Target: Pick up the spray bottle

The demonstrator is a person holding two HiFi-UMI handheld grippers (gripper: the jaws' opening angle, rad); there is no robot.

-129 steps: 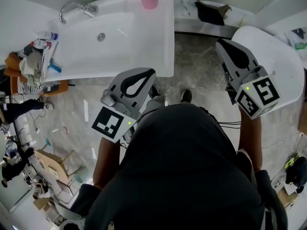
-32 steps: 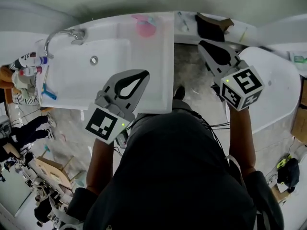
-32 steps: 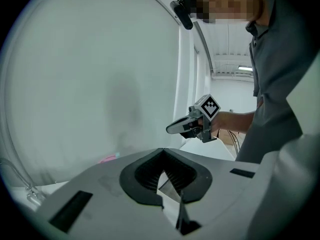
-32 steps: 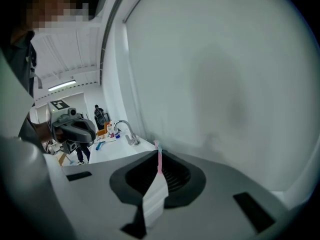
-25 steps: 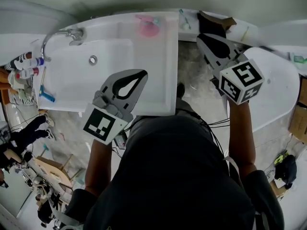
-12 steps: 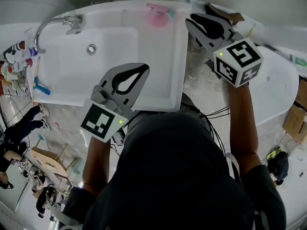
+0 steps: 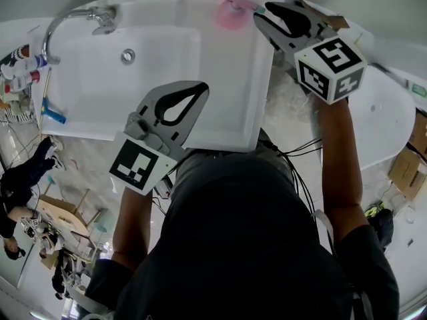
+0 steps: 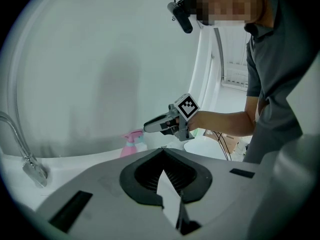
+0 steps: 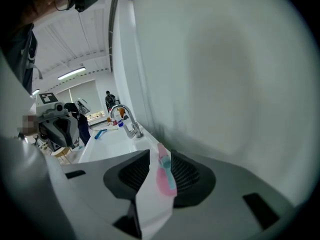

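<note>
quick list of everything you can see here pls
spray bottle: one, pink, back rim of the sink
sink: one, white, centre
faucet: one, chrome, sink's left end
bottles: a few, mixed colours, left of the sink
blue item: one, blue, sink's left edge
cardboard box: one, brown, far right
left gripper: one, grey, shut, above the sink's front edge
right gripper: one, grey, beside the spray bottle; jaws have just been opening, bottle seen in the gap, not gripped
person: one, dark shirt, bottom
</note>
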